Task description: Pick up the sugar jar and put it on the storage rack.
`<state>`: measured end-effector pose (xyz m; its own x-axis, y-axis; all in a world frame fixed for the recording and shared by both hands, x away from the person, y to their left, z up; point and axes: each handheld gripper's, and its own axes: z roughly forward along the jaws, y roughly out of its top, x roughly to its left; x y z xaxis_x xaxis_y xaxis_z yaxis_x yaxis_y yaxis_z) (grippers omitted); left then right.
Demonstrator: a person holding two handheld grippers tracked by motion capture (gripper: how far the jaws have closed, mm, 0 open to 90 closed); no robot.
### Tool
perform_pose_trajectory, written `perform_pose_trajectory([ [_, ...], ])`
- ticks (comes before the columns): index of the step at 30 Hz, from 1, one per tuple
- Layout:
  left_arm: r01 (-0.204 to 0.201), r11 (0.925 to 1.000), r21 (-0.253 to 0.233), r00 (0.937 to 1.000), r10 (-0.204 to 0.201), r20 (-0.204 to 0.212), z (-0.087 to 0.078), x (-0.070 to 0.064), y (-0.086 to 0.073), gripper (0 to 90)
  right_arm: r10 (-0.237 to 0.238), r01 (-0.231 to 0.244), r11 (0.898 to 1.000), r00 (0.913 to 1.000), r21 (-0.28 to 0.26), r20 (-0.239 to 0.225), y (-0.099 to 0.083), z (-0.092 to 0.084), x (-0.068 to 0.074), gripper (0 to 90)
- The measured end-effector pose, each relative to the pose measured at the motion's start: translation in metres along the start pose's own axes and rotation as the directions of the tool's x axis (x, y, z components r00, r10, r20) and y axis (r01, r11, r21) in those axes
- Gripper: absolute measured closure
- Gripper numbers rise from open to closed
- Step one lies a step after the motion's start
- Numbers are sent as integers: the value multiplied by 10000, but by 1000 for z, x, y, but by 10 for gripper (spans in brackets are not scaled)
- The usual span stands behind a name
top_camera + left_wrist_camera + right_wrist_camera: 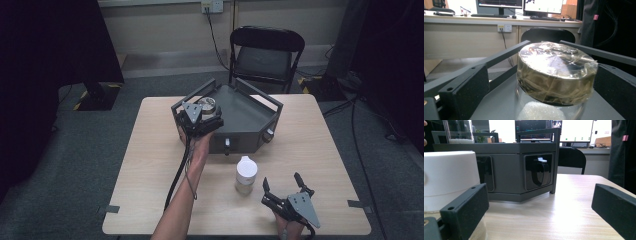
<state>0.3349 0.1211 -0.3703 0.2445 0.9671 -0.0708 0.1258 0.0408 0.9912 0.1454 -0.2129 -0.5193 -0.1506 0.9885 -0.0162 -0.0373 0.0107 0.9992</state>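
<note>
The wooden bench (150,165) carries a dark grey angular tray (250,112) with raised rails, standing toward its far side. The high view shows the tray's whole outline and two knobs on its front faces; the right gripper view instead looks level at its side, where dark recessed windows show. In the tray's left corner stands a glass jar (554,72), small in the high view, while the left gripper view shows close up its lid wrapped in clear tape and white grains inside. The left claw (204,121) is at that jar with its jaws spread apart on either side; they seem clear of the glass, though the contact is hard to judge. A white-capped bottle (246,175) stands on the bench in front of the tray. The right claw (282,186) rests just beside it near the front edge, jaws wide apart, holding nothing.
</note>
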Motion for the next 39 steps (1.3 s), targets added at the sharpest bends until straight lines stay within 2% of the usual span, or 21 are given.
perform_pose_trajectory([
  [5, -129, 9996, -266, 9999, 129, 26, -8, 1, -2, 0, 16, -16, 10000, 10000, 9, 0, 0, 0, 0, 0],
  [8, 39, 9995, -325, 9999, -35, 106, -13, 3, -4, 0, 17, -17, 10000, 10000, 9, 3, 0, 0, 0, 0],
  [11, -71, 9990, -434, 9999, 76, 127, -19, 2, -8, 0, 13, -13, 10000, 10000, 12, 4, 0, 0, 0, 0],
  [14, 54, 9986, -521, 9997, -42, 223, -23, 2, -10, 0, 14, -14, 10000, 10000, 8, 2, 0, 0, 0, 0],
  [24, 19, 9978, -659, 9993, 6, 371, -41, 4, -16, 0, 14, -14, 10000, 10000, 9, 33, 0, 0, 1, 0],
  [28, -149, 9961, -868, 9980, 201, 595, -51, 8, -25, 2, 16, -16, 10000, 10000, 10, 36, 0, 0, 1, 0],
  [34, -47, 9946, -1040, 9982, 109, 590, -64, 10, -33, 0, 26, -26, 10000, 10000, 10, 37, 0, 0, 1, 0],
  [39, 226, 9938, -1091, 9976, -153, 677, -75, 13, -37, 0, 29, -29, 10000, 10000, 7, 36, 0, 0, 1, 0],
])
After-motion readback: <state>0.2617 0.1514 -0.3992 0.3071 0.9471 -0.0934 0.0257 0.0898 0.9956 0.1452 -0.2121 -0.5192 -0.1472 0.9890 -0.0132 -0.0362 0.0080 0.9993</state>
